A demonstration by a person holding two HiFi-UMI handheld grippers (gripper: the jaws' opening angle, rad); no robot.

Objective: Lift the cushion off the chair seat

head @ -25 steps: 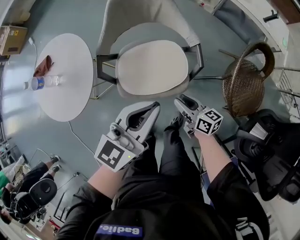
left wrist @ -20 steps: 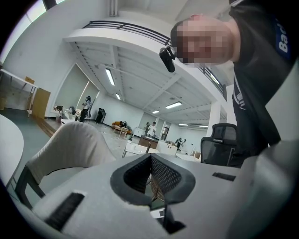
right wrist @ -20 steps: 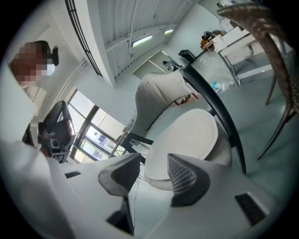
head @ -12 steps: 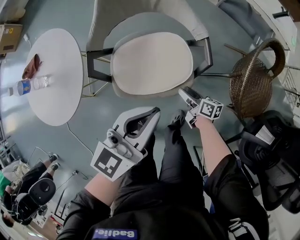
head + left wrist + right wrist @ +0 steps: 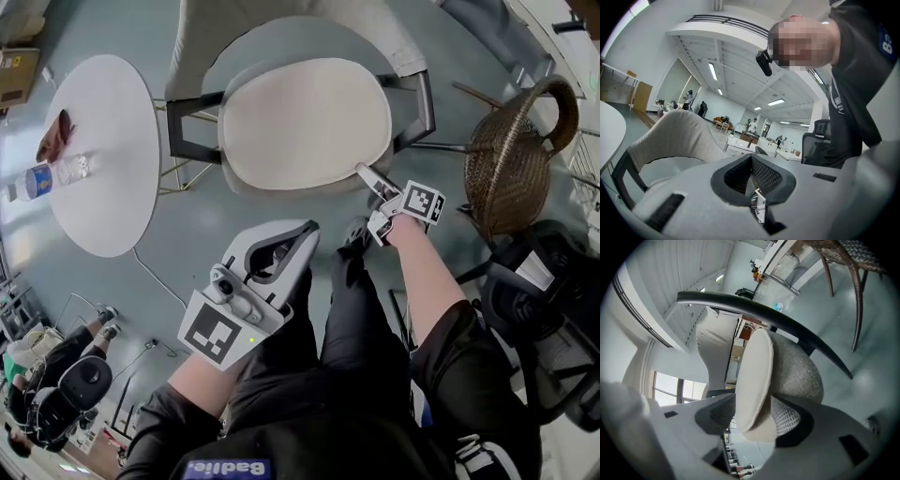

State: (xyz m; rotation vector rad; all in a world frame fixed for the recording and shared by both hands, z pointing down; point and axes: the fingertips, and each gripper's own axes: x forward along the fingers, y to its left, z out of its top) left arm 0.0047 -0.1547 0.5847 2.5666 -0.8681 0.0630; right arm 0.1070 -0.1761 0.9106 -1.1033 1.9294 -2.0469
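Right gripper (image 5: 366, 176) rolled sideways, jaws just spreading around cushion (image 5: 305, 122) edge; left gripper (image 5: 307, 232) pressed together, hanging back.

The cushion (image 5: 305, 122) lies on the chair seat (image 5: 281, 39); a bottle (image 5: 52, 173) lies on the round table (image 5: 103, 187).

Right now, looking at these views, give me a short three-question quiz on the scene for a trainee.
1. True or false: the bottle lies on its side on the round table.
2. What is between the right gripper's jaws? A bottle; B cushion edge; C nothing.
3. What stands right of the chair in the head view?
Key: 1 true. 2 B; the jaws have just been opening and stand apart around it. 3 the wicker basket.
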